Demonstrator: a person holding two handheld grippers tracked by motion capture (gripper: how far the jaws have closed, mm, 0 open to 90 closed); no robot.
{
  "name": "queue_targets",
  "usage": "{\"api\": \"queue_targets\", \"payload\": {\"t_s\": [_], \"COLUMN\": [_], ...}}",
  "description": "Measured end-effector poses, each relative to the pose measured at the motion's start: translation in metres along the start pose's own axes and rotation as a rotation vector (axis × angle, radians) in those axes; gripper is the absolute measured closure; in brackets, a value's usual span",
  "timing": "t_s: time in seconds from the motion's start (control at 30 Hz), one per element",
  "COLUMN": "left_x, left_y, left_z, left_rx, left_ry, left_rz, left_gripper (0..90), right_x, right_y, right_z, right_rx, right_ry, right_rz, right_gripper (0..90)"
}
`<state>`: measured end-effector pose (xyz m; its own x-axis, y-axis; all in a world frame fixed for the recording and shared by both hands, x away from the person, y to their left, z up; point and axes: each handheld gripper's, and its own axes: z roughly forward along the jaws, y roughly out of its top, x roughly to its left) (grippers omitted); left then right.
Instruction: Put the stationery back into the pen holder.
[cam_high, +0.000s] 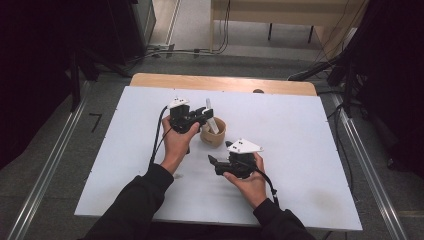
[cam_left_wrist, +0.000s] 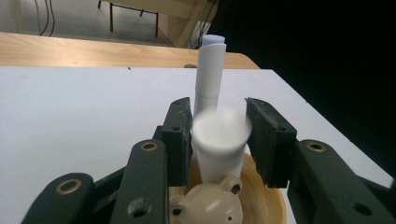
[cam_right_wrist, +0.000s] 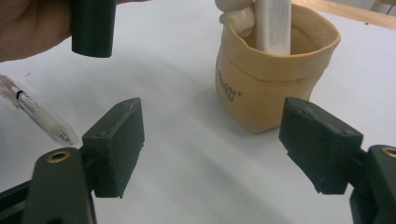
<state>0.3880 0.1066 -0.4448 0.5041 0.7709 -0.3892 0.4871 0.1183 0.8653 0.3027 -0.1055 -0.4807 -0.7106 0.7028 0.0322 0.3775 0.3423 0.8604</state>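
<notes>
While the right tool (cam_right_wrist: 210, 144) hovers spread wide, the left tool (cam_left_wrist: 219, 135) pinches a white tube (cam_left_wrist: 211, 79) standing in a tan cup (cam_right_wrist: 271, 79) mid-worktop (cam_high: 300, 130), nearer its far edge.

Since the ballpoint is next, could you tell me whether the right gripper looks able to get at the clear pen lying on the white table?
Probably yes: the right gripper is open, and bare table lies between it and the clear plastic pen.
</notes>
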Motion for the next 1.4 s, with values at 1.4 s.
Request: {"api": "queue_targets", "payload": {"t_s": [1.4], "left_x": [0.021], "left_y": [-0.030], "left_z": [-0.086], "left_rx": [-0.008], "left_ry": [-0.048], "left_rz": [-0.029], "left_gripper": [28.8], "right_x": [0.004], "right_y": [-0.002], "right_z": [0.003], "right_rx": [0.009], "right_ry": [0.020], "right_rz": [-0.013], "right_gripper": [20.8]}}
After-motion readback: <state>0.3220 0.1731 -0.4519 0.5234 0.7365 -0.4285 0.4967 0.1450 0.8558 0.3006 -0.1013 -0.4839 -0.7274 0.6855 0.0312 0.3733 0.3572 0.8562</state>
